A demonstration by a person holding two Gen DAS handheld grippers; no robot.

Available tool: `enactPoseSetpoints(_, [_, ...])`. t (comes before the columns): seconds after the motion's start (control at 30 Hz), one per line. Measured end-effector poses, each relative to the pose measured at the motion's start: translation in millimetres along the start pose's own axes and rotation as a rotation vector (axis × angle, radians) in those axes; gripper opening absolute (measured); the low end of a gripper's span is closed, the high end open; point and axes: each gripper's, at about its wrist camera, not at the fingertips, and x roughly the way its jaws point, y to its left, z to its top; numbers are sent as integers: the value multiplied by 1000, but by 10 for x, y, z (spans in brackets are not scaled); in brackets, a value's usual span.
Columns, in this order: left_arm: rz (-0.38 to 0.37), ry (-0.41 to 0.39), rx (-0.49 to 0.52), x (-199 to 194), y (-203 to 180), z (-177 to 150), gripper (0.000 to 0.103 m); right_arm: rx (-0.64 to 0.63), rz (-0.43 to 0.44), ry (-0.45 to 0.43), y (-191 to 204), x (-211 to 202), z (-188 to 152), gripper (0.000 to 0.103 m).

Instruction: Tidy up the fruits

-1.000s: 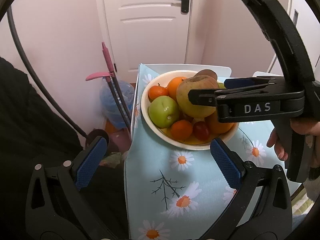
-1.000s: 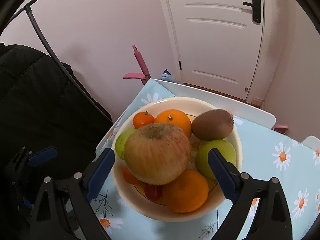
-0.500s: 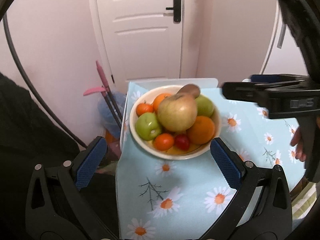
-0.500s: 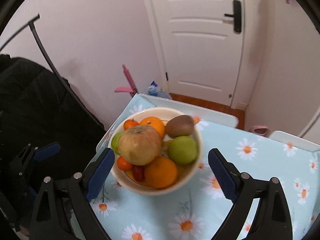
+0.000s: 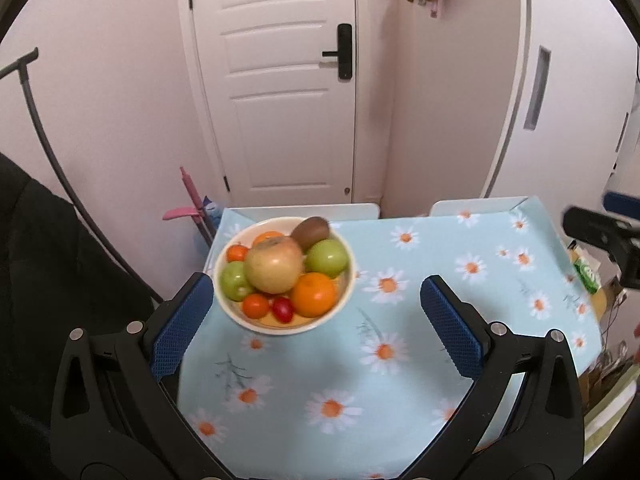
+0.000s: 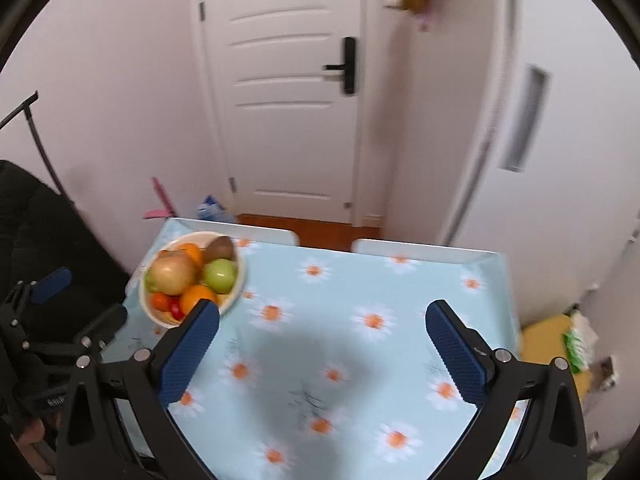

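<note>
A cream bowl (image 5: 280, 329) stands near the far left corner of the daisy tablecloth (image 5: 380, 360). It holds a large yellowish apple (image 5: 274, 266) on top, a kiwi (image 5: 310, 232), a green apple (image 5: 327, 256), an orange (image 5: 313, 294) and several small fruits. My left gripper (image 5: 316, 282) hovers open above and in front of the bowl, gripping nothing. My right gripper (image 6: 323, 307) hangs over the middle of the cloth (image 6: 340, 360), to the right of the bowl (image 6: 160, 322). Its jaws are opening with nothing between them. One of its black fingers (image 5: 596, 230) shows at the right edge of the left wrist view.
A white door (image 5: 288, 112) is behind the table, and two white chair backs (image 6: 420, 248) stand at its far edge. A pink-handled tool (image 5: 188, 210) and a black padded seat (image 5: 48, 280) are on the left. A yellow stool with a green packet (image 6: 576, 344) sits low on the right.
Both grippers have pulled back and up from the bowl, which looks smaller now. The right gripper has left the large apple lying in the bowl and swung to the right.
</note>
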Motion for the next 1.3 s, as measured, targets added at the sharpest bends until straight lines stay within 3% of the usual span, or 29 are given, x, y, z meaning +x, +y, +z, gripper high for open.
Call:
enactPoseSetpoints(0.33, [26,-57,-8,-432,-297,-43,103,55,-95,-48,-430,-442,-361,103])
enactPoseSetpoints(1.3, [62,-100,-31,-623,-292,-82,103,87,-87,-89,-538,-536,-424,103])
